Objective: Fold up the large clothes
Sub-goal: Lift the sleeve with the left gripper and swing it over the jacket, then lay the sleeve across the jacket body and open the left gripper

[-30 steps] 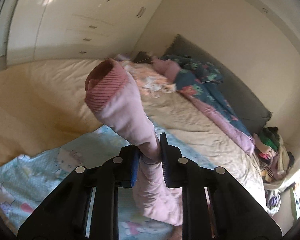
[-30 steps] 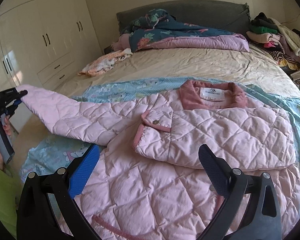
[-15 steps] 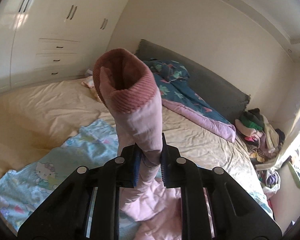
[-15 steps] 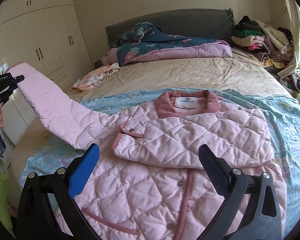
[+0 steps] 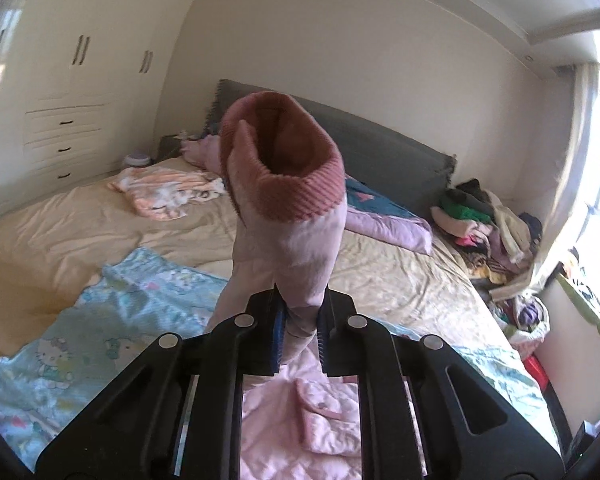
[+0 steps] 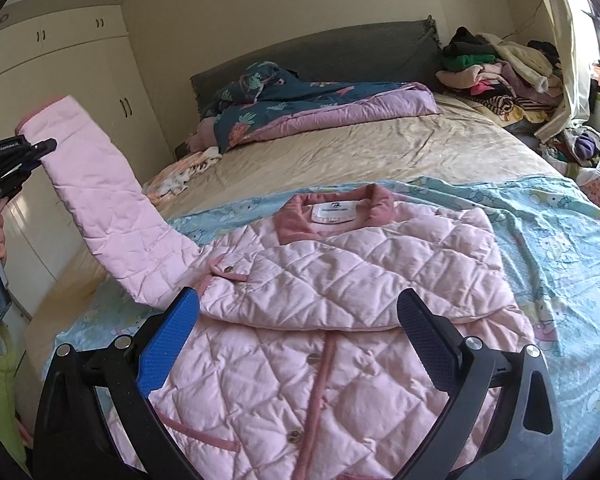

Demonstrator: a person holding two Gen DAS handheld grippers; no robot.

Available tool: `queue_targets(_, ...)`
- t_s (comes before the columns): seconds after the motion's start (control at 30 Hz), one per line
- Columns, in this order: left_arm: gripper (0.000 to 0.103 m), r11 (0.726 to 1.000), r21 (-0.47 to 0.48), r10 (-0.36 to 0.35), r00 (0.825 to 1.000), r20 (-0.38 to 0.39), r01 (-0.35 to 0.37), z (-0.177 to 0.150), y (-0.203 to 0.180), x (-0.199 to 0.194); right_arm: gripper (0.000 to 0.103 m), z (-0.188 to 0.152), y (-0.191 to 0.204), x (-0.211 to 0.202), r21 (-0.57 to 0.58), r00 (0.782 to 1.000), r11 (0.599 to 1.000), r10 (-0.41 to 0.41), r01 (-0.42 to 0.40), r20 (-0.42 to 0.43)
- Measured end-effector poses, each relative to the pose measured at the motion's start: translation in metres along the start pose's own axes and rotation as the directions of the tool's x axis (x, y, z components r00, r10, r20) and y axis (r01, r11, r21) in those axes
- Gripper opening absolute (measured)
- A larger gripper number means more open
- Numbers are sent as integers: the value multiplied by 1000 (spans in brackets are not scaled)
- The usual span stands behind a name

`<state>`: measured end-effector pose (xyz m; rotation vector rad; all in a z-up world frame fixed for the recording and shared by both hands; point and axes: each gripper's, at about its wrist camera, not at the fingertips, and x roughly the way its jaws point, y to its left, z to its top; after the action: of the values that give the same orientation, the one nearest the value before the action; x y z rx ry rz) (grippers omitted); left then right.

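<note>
Pink quilted fabric fills both views: a padded jacket [image 6: 340, 320] lies front-up on a pale blue cartoon-print sheet [image 6: 560, 240] spread over the bed [image 6: 380, 152]. One sleeve is already folded across the chest. The other sleeve [image 6: 112, 208] is raised off the bed to the side, held by our left gripper [image 5: 299, 332], whose jaws are pressed shut on the cloth just below the darker ribbed cuff [image 5: 296, 196]. Our right gripper [image 6: 300, 340] hovers above the jacket's lower front with its jaws spread wide and nothing between them.

We judge the step in hand to be laying this raised sleeve across the chest. To do it well, we would carry the cuff over toward the far shoulder, keep the sleeve taut so it lands flat, and use the free gripper to pin the body so it does not drag.

A white label [image 6: 336, 213] sits inside the collar [image 6: 300, 228]; its print is too small to read. Small pale lettering on the left gripper's body, seen from the right wrist, is also unreadable.
</note>
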<state>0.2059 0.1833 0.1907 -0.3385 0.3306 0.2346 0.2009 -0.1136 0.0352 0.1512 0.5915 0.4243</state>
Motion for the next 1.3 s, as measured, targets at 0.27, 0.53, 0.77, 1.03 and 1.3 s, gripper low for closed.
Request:
queue_targets(0.27,5,997,58,-53,998,-26,54,-16,-50,7,99,-1,-28,-17,40,1000,999,-11,10,23)
queue_targets(0.53,4,987,124,-95,993,-68,103,-35,-99,18,99,-4,-57,-30,91,999,996,-26,22,45)
queue_targets(0.77,4,973,181,-125,985,-119,145,-69,-141,29,99,-11,-84,-34,142,999,989,-34,28,38)
queue_targets(1.03,4,943,265,-142,963,-230,202,-127,-182,49,99,-19,-121,-42,213,996,974,-81,71,40)
queue_targets(1.3,4,910,336,-131,937,-324,243,-182,-209,66,99,-31,-165,-54,314,989,941,-142,124,37)
